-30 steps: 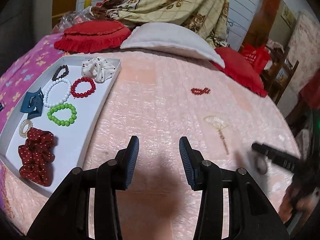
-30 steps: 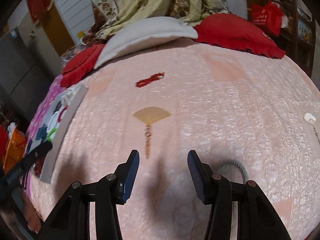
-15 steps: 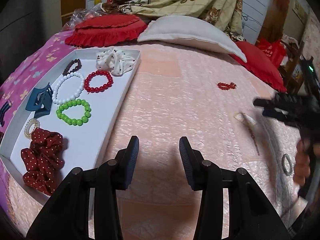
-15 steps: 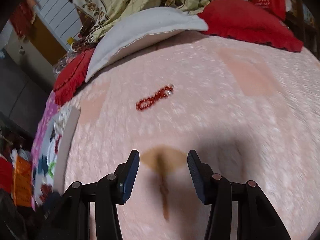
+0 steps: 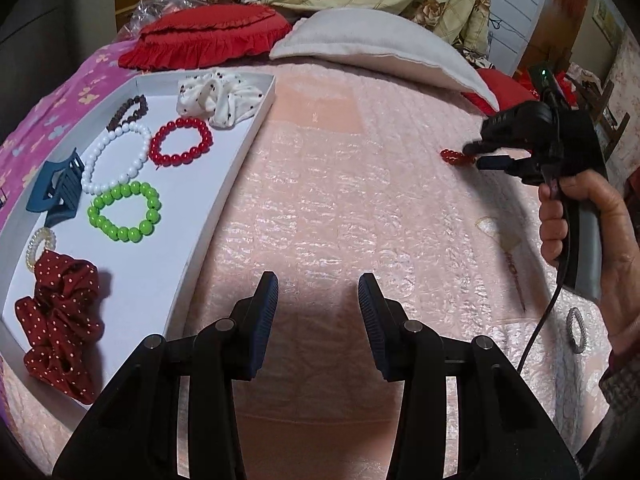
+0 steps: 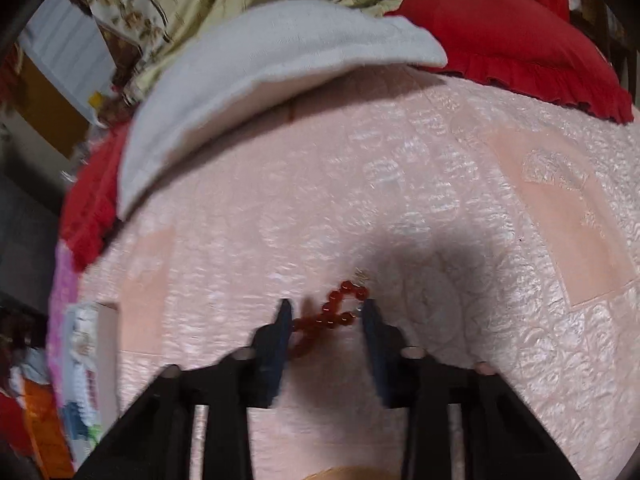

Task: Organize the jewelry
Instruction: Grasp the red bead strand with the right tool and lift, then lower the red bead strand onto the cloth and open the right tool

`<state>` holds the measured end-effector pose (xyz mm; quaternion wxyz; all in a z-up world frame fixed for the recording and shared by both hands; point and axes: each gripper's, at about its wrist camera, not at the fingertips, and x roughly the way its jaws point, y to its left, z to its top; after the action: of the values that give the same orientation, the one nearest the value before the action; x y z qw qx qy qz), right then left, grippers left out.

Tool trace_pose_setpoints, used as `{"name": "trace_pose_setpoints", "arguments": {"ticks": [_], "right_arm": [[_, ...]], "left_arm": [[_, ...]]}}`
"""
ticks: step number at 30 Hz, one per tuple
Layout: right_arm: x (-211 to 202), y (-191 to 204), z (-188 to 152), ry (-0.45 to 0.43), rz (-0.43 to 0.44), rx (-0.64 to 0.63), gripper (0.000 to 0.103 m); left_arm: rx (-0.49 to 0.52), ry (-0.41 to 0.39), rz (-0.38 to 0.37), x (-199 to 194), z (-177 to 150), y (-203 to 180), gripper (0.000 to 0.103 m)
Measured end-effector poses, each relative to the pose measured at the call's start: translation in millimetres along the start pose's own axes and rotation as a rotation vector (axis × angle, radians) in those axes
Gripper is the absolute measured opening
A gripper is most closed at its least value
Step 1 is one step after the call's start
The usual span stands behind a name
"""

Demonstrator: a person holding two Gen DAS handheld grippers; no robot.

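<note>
Twisted dark-red bead bracelet on pink quilt between spread right gripper jaws; left gripper agape, empty

no text, labels or numbers legible

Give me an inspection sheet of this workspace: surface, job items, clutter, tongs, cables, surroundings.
Surface: pink quilted bedspread, wrinkled.
Job's things: white tray holds a green bead bracelet, red bead bracelet, white bead bracelet, blue hair claw and two scrunchies; a dark red bead bracelet lies loose on the bedspread.
Clutter: fan-shaped pendant and grey ring loose on the bedspread.
Tongs: left tongs open, empty; right tongs open, straddling the dark red bracelet.
Cables: black cable hangs from the right handle.
Surroundings: red cushions, white pillow, floral blanket.
</note>
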<state>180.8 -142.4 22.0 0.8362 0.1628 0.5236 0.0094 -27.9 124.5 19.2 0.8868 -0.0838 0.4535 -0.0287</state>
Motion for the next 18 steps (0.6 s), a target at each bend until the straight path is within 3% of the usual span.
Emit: {"name": "trace_pose_setpoints", "arguments": {"ticks": [3, 7, 13, 18], "right_arm": [[-2.6, -2.7, -5.4, 0.0, 0.023, -0.008, 0.007], [-15.3, -9.2, -29.7, 0.036, 0.044, -0.045, 0.007], [-56.6, -20.0, -108.1, 0.096, 0.074, -0.194, 0.007], [-89.8, -45.0, -180.2, 0.182, 0.204, -0.185, 0.009]], "left_arm": [[-0.003, 0.005, -0.003, 0.8, -0.5, 0.4, 0.041], [0.008, 0.005, 0.004, 0.9, -2.2, -1.0, 0.041], [0.003, 0.009, -0.007, -1.8, -4.5, 0.9, 0.041], [0.023, -0.004, -0.012, -7.4, -11.4, -4.6, 0.041]]}}
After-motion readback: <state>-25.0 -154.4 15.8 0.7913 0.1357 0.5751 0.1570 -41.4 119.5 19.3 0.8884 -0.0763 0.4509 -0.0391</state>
